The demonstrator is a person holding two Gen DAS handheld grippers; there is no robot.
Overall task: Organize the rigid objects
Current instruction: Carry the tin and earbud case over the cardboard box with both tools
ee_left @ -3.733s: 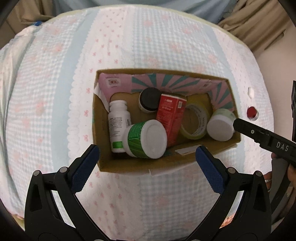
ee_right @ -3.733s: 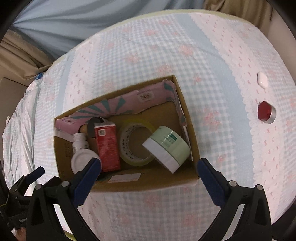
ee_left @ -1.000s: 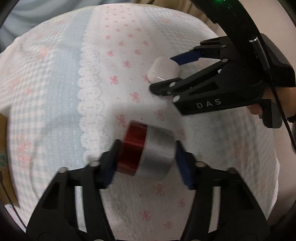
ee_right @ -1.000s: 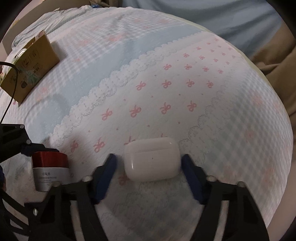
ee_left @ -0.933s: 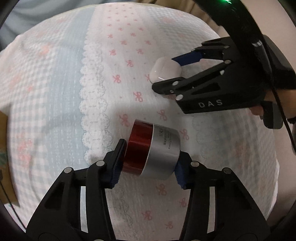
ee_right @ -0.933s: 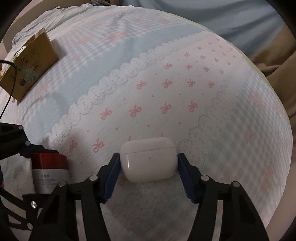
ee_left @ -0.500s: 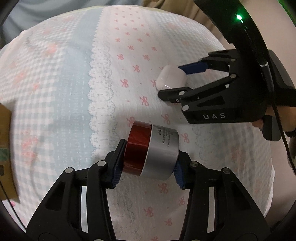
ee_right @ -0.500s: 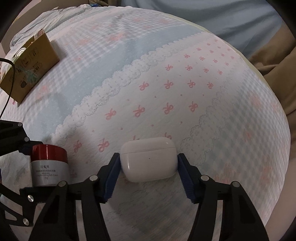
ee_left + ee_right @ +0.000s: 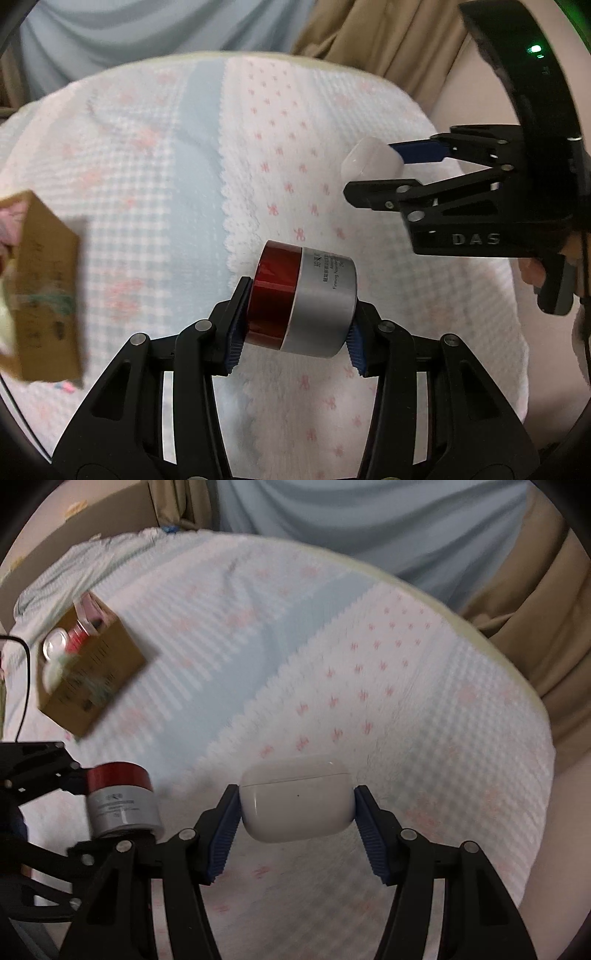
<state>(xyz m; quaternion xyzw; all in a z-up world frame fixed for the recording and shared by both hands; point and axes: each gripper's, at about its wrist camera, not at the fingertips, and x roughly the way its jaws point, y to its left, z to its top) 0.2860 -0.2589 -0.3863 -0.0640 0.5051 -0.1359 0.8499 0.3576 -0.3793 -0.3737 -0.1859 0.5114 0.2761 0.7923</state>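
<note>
My left gripper [image 9: 295, 325] is shut on a silver cream jar with a red lid [image 9: 303, 299], held on its side above the bedspread. The same jar [image 9: 120, 799] shows at the lower left of the right wrist view. My right gripper [image 9: 297, 808] is shut on a white earbud case [image 9: 297, 797], also lifted off the cloth. From the left wrist view the right gripper [image 9: 373, 173] holds the case [image 9: 369, 162] at the upper right. The cardboard box [image 9: 88, 672] with several bottles and jars in it lies far to the left.
A checked white, blue and pink bedspread [image 9: 155, 155] covers the whole surface. The box [image 9: 40, 288] sits at the left edge of the left wrist view. Curtains [image 9: 369, 524] hang behind the bed. A black cable [image 9: 22, 686] runs along the left side.
Both grippers closed on their objects and rose off the bedspread with them. The views tilted up, so the box and curtains came into sight.
</note>
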